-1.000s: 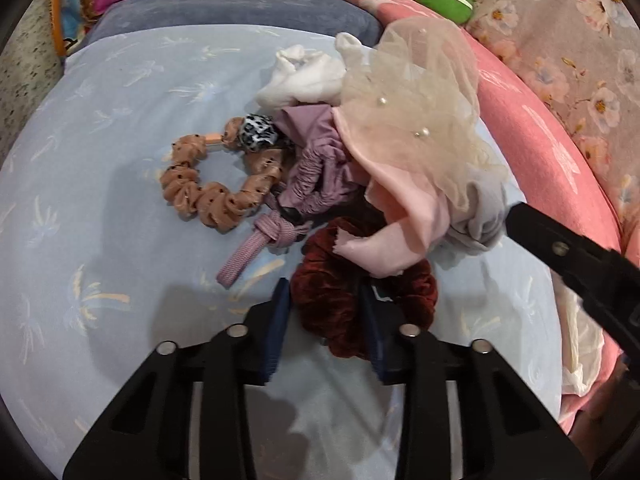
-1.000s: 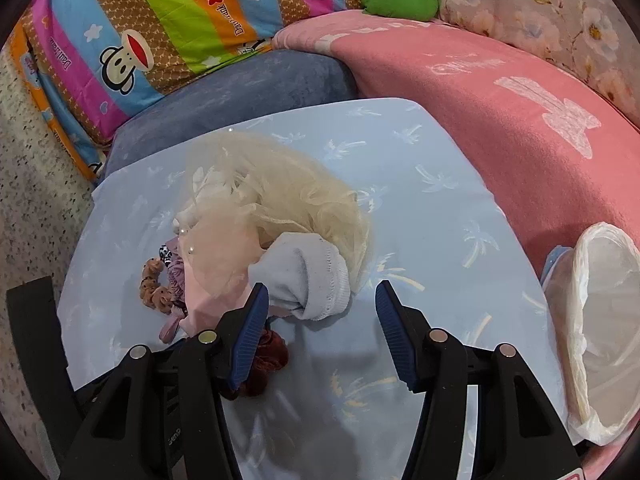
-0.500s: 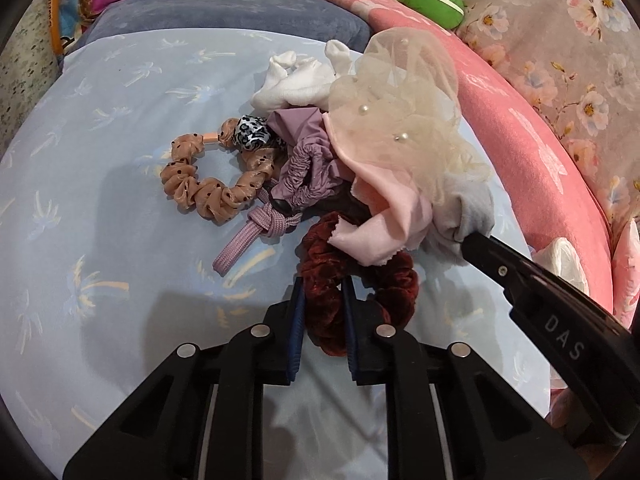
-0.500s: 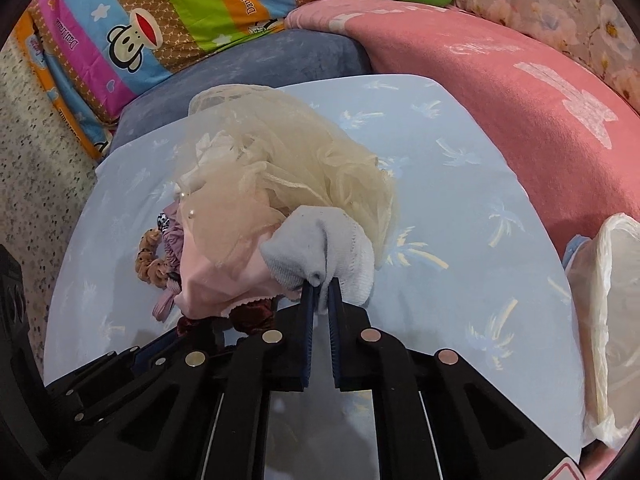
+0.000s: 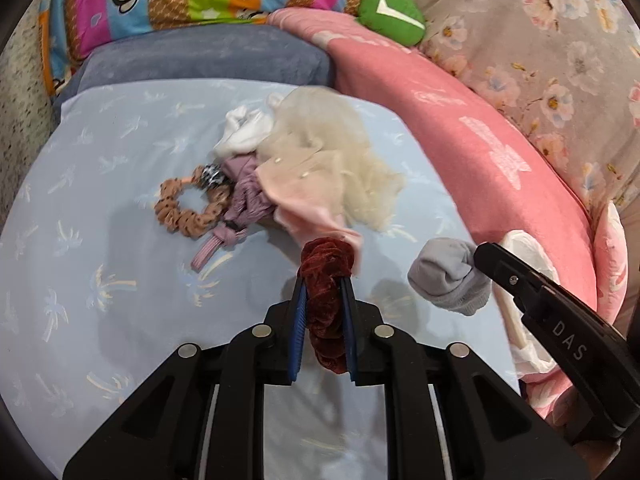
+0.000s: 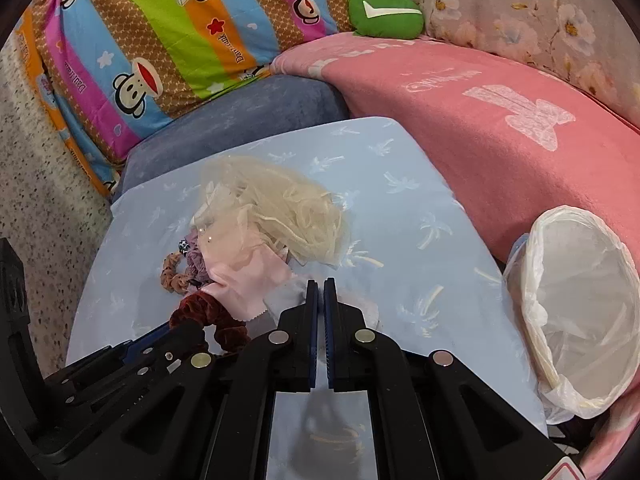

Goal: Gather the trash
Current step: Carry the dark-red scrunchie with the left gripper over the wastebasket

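Note:
My left gripper (image 5: 323, 284) is shut on a dark red velvet scrunchie (image 5: 326, 280) and holds it above the light blue sheet (image 5: 100, 280). My right gripper (image 6: 320, 286) is shut on a grey sock (image 5: 450, 276), which hangs from its fingers in the left wrist view; in its own view the sock is mostly hidden below the fingers. On the sheet lies a pile: cream tulle (image 6: 280, 212), pink cloth (image 6: 252, 276), a mauve scrunchie (image 5: 244, 200), a brown dotted scrunchie (image 5: 188, 210) and a white cloth (image 5: 246, 132).
A bin lined with a white plastic bag (image 6: 580, 308) stands at the right edge of the sheet, by the pink blanket (image 6: 480, 120). A grey-blue cushion (image 6: 240, 120), a striped monkey-print pillow (image 6: 160, 40) and a green plush (image 6: 384, 12) are behind.
Both grippers have lifted and drawn back from the pile. The red scrunchie came up with the left one, and the grey sock was pulled out of the pile by the right one.

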Demonstrator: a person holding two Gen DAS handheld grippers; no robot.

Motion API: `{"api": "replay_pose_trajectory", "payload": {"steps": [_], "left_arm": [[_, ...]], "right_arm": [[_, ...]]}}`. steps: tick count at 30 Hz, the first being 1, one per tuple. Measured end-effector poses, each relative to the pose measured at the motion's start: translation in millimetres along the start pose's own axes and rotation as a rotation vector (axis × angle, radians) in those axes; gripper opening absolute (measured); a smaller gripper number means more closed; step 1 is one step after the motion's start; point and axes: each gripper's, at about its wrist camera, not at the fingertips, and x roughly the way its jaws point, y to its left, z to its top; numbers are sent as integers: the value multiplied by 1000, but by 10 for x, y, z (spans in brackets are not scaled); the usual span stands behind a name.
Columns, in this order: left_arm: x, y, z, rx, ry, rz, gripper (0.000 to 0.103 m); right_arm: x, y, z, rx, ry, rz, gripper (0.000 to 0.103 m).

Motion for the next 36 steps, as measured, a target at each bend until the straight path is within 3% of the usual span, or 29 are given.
{"api": "replay_pose_trajectory", "payload": {"steps": [7,19,36], "left_arm": [[-168,-389,79,78,-51,-42,16],[-299,-1255,127,222,-99,-119,16],[-177,-2329,39,436,-88,-226,17]], "right_arm": [[-422,-250,52,34,-77,-21,3],[-1037,-1022,66,148,-187,-100,3],[-1489,-2102,-143,314,-254,-216,3]]}}
